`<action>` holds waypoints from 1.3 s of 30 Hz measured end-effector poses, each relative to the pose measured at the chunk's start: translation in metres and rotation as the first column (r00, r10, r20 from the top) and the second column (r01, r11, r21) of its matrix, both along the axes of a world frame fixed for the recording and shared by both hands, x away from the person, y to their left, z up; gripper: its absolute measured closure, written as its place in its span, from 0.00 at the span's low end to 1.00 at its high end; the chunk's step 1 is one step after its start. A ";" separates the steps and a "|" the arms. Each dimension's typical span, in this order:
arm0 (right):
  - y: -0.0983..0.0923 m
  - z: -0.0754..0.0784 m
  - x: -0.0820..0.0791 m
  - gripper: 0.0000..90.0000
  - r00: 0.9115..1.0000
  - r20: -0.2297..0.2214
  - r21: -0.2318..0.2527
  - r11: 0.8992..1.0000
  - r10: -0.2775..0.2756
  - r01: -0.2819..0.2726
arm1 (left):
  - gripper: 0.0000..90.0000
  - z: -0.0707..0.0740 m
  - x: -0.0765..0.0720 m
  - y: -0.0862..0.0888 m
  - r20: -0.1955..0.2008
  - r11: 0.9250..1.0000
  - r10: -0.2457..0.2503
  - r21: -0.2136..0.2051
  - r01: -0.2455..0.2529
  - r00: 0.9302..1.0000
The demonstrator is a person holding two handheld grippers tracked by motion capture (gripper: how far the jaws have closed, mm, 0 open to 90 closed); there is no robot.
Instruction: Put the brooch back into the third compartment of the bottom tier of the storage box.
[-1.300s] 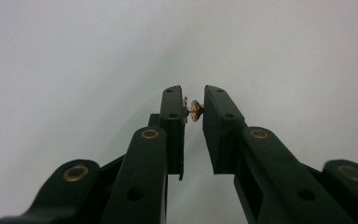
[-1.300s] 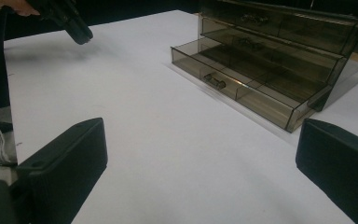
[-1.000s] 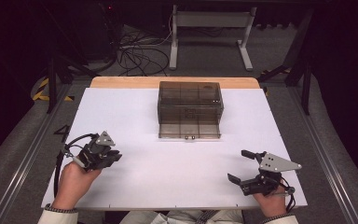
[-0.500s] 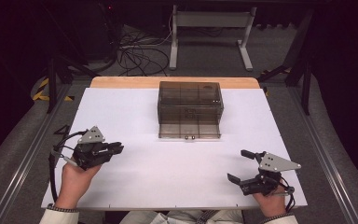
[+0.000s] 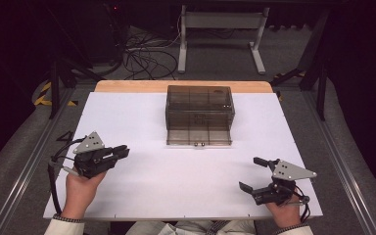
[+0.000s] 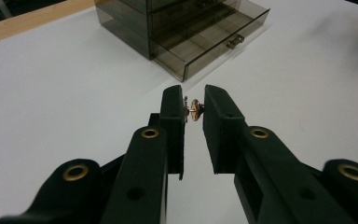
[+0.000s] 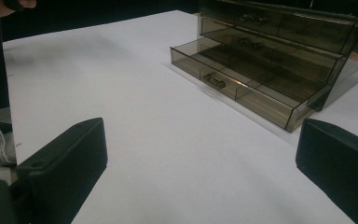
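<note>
Earring [image 6: 196, 109], small and gold-coloured, sits pinched between the tips of your left gripper [image 5: 122, 152], low over the white table [image 5: 186, 181] at its left side. From the high view, a smoky see-through drawer box [image 5: 199, 113] stands mid-table near the wooden far edge [image 5: 127, 86], its bottom drawer [image 5: 199, 137] pulled out toward you. Beyond the table, cables [image 5: 142, 58] coil on a grey floor beside a metal stand [image 5: 220, 22]. Your right gripper [image 5: 257, 174] rests at the near right corner, jaws spread wide with nothing between them.

Left gripper view: the two black jaws stand almost together, clamped on the earring, with the open drawer [image 6: 214, 39] ahead.

Right gripper view: the jaws stand far apart over bare table, the drawer box [image 7: 279, 60] up ahead.

Since a second ago, your left gripper has swung to point right, toward the box; your right one has held still.
</note>
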State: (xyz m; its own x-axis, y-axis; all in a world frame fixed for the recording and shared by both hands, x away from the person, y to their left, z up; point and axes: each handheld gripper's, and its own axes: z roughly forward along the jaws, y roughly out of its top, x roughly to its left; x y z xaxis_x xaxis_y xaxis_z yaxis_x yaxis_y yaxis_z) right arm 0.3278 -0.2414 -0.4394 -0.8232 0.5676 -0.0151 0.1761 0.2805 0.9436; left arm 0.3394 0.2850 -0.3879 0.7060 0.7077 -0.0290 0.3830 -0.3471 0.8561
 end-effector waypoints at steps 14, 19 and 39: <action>0.001 0.000 0.000 0.03 1.000 0.001 -0.002 1.000 0.002 -0.002 | 0.88 0.002 -0.001 -0.007 0.024 0.999 -0.006 0.040 0.006 1.000; -0.002 0.000 -0.001 0.03 1.000 0.003 0.001 1.000 -0.005 0.005 | 0.88 0.004 0.000 -0.009 0.017 1.000 -0.016 0.020 0.015 1.000; 0.001 0.000 -0.001 0.03 1.000 0.002 -0.003 1.000 0.000 0.000 | 0.88 0.015 0.029 -0.051 -0.003 0.993 -0.116 -0.025 0.116 0.993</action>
